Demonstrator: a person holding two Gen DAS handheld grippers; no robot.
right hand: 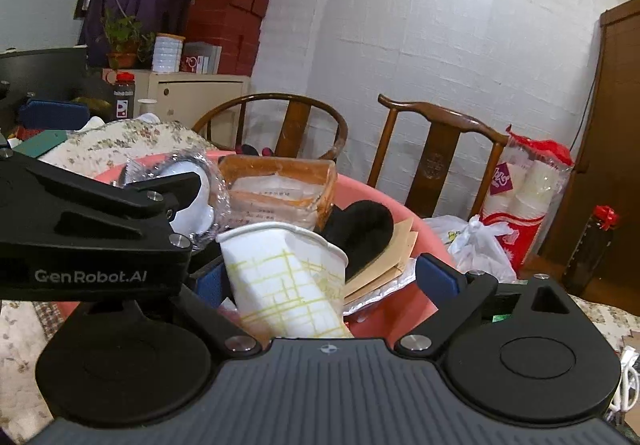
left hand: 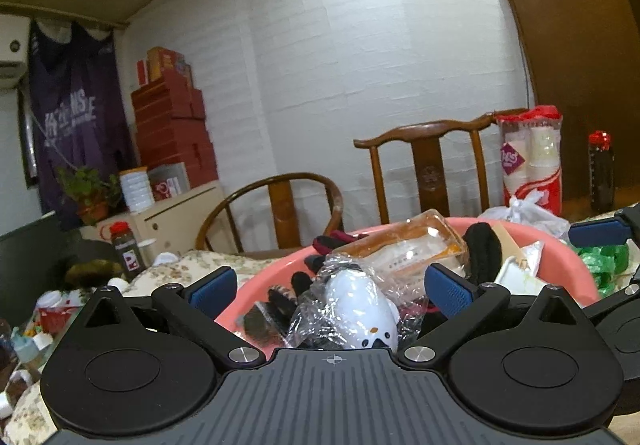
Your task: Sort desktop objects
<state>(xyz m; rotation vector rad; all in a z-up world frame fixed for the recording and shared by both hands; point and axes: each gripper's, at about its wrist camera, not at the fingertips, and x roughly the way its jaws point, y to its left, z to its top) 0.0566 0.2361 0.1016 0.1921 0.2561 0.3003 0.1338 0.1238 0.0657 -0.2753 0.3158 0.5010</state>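
A pink basin (left hand: 560, 241) (right hand: 416, 233) holds several objects: a white toy in clear wrap (left hand: 360, 309) (right hand: 192, 205), an orange-edged clear packet (left hand: 412, 245) (right hand: 276, 189), a black sock (left hand: 484, 249) (right hand: 360, 229), a crushed white paper cup with yellow lines (right hand: 288, 277) and brown paper (right hand: 384, 269). My left gripper (left hand: 330, 289) is open, its blue pads on either side of the wrapped toy. My right gripper (right hand: 332, 281) is open around the paper cup, over the basin's near side. The left gripper's black body crosses the right wrist view.
The basin sits on a flowered tablecloth (right hand: 120, 141). Two wooden chairs (left hand: 432, 165) (left hand: 280, 213) stand behind the table. A red sleeve of paper cups (left hand: 532, 161), a knotted white plastic bag (right hand: 476, 245), dark bottles (left hand: 600, 173) (left hand: 126, 249) and green wrappers (left hand: 604, 265) surround it.
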